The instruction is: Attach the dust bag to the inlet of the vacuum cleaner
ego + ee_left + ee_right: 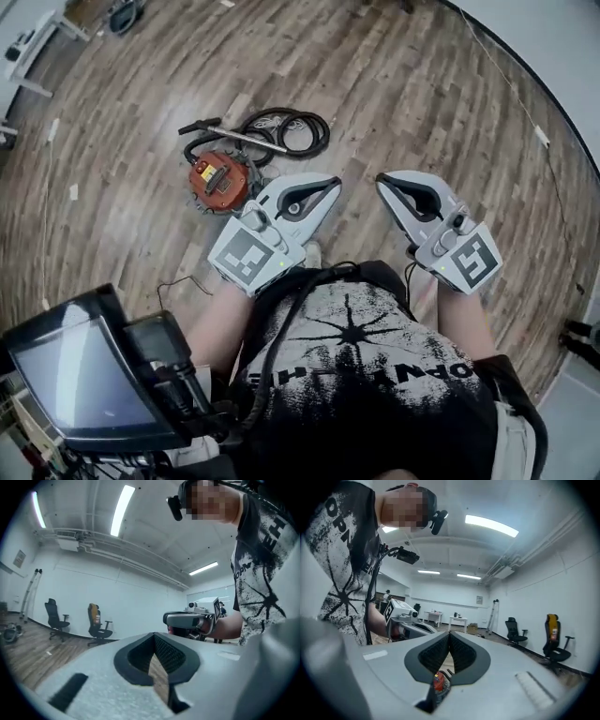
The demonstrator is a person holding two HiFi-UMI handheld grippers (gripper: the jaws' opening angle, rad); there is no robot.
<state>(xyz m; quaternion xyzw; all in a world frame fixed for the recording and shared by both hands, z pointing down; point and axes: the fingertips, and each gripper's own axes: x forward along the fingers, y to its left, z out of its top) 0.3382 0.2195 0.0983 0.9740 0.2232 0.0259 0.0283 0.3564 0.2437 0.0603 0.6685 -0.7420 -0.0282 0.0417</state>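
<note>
Left gripper (154, 635): jaws pressed together, ribbed pads meeting at the tip, nothing caught between them. Right gripper (450, 634): the same, jaws closed on themselves and empty, with a sliver of the red vacuum cleaner (220, 180) showing through the gap low behind the pads.

Out from there, both grippers sit level and side by side in front of the person's chest, tips close to each other and angled slightly inward, marker cubes back near the body. Each gripper view catches the other gripper just beside it. The forearms (220, 323) come up from either side of the black printed T-shirt (366, 366), elbows tucked.

The vacuum cleaner lies on the wood floor (394, 84), ahead of the person and off to the left of the left gripper, well apart from both. Its black hose (291, 131) is coiled just beyond it, the wand lying across the coil. A dark screen (80, 380) sits at lower left of the head view.
</note>
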